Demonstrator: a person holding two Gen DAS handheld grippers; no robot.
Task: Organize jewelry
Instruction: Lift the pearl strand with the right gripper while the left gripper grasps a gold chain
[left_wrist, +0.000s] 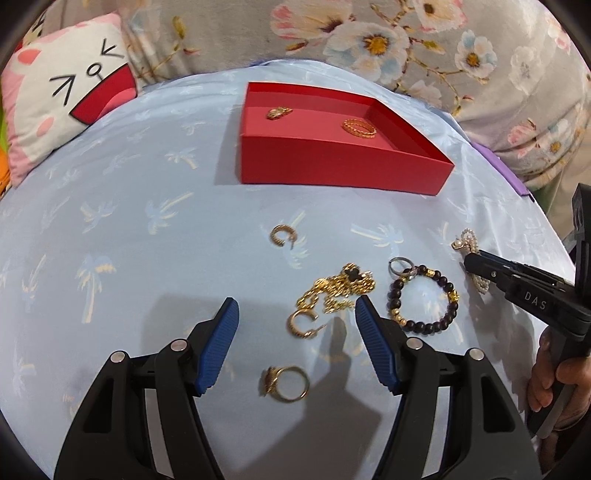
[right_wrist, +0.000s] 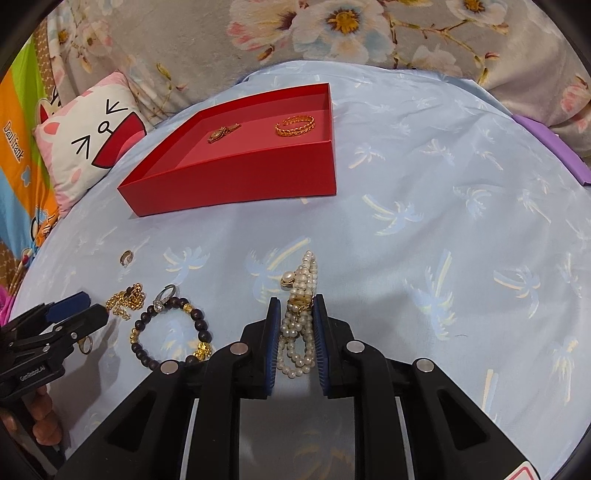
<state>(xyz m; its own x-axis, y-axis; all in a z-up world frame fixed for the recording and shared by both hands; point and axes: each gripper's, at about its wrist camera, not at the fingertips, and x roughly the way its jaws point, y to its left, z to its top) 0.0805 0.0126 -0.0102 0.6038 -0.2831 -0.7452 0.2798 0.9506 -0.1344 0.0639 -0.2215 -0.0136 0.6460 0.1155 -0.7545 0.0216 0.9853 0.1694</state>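
Observation:
My right gripper (right_wrist: 295, 301) is shut on a white pearl bracelet (right_wrist: 304, 273) lying on the blue cloth; in the left wrist view its tips (left_wrist: 471, 262) sit on the pearls (left_wrist: 466, 240). My left gripper (left_wrist: 295, 301) stands open over a gold hoop earring (left_wrist: 301, 323) and a gold ring (left_wrist: 286, 384), touching neither. Between the two grippers lie a gold chain (left_wrist: 340, 284), a dark bead bracelet (left_wrist: 394, 291) and a silver ring (left_wrist: 399, 266). A smaller hoop (left_wrist: 280, 235) lies further off. The red box (left_wrist: 343, 170) holds a gold band (left_wrist: 359, 128) and a gold piece (left_wrist: 279, 112).
A blue palm-print cloth (right_wrist: 443, 221) covers the surface. A cartoon pillow (left_wrist: 74, 92) lies at the far left and a floral blanket (left_wrist: 406, 44) runs behind the box. A purple edge (right_wrist: 554, 147) shows at the right. A hand (left_wrist: 554, 373) holds the right gripper's handle.

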